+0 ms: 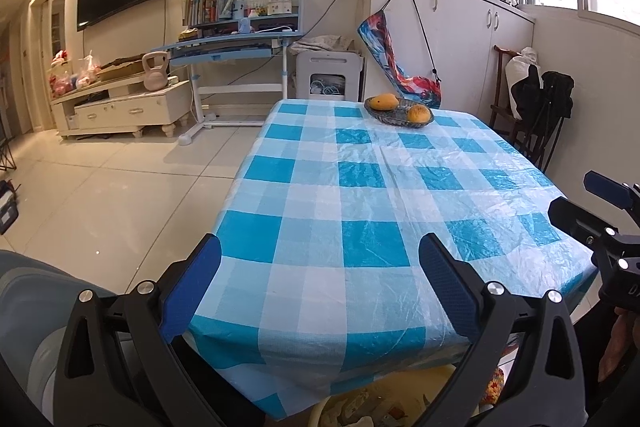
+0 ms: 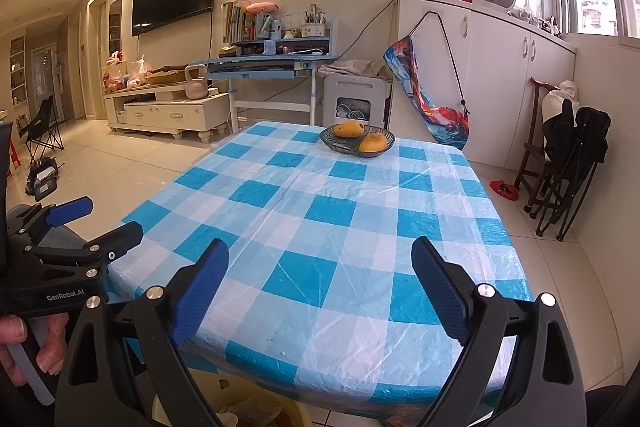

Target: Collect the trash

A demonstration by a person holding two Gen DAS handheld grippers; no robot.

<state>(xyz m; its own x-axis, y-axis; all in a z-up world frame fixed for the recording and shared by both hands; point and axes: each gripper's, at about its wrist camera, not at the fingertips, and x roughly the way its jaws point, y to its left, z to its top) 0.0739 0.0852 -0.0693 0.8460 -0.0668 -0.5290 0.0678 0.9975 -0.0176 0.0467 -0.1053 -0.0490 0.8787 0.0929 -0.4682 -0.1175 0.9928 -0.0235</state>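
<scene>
A table with a blue and white checked plastic cloth fills both views. My left gripper is open and empty above the table's near edge. My right gripper is open and empty above the near edge too. The right gripper shows at the right edge of the left wrist view, and the left gripper shows at the left of the right wrist view. A yellow bin holding crumpled scraps sits below the table's near edge, partly hidden; it also shows in the left wrist view.
A dark bowl with two mangoes stands at the table's far end, also in the right wrist view. A folding chair stands to the right. White cabinets, a desk and a TV stand lie beyond.
</scene>
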